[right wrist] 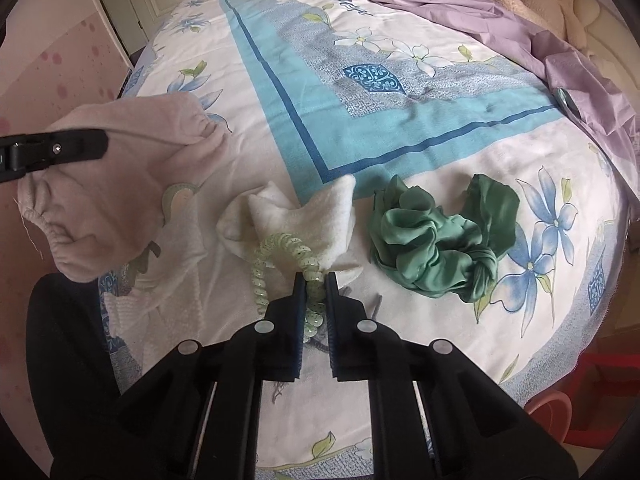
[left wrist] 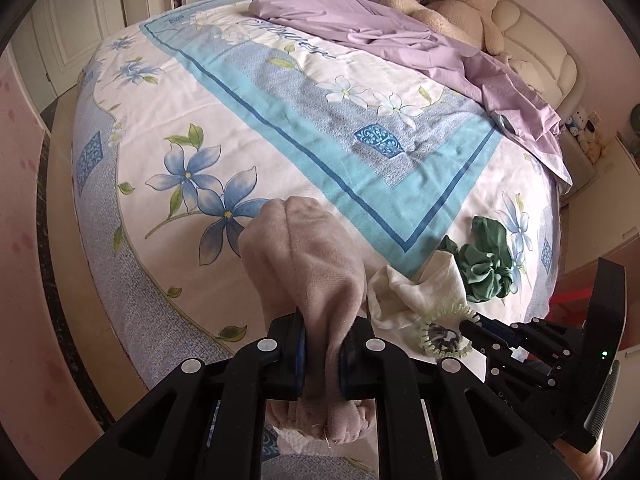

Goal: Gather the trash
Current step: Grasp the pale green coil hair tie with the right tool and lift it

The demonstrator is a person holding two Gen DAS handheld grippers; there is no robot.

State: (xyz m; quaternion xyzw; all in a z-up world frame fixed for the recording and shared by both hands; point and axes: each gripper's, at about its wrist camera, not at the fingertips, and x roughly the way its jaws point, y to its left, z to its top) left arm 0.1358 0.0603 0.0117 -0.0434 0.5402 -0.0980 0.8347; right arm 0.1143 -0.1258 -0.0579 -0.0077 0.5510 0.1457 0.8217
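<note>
So the pink sock (left wrist: 304,264) is pinched between the pads of the left hand-held gripper (left wrist: 322,354), jaws nearly together on the fabric, and it's off the bed (left wrist: 248,128). In the right wrist view the sock (right wrist: 120,184) hangs from that left gripper (right wrist: 72,148) over the bed's left side, its gathered cuff lowest.

The right hand-held gripper (right wrist: 316,292) is clamped narrow on a pale green coil hair tie (right wrist: 280,252), with a loop of the coil squeezed between the pads. The tie lies against a crumpled white cloth (right wrist: 296,212) on the bed, touching its near edge. From the left wrist view you see the same tie (left wrist: 444,332) at the tip of the right gripper (left wrist: 472,326), with the white cloth (left wrist: 416,284) just behind it.

Just right of the white cloth sits a green scrunchie (right wrist: 436,236), a bunched satin thing with a knot at one end, close to the cloth, though I can't tell if they touch.

Further out, the bed has a floral sheet with blue flowers and a teal border. A rumpled lilac blanket (left wrist: 400,28) is piled toward the headboard, and a cream teddy bear (left wrist: 464,4) lies against it. Something red (right wrist: 592,384) shows past the bed's lower right edge, too cut off to identify.
</note>
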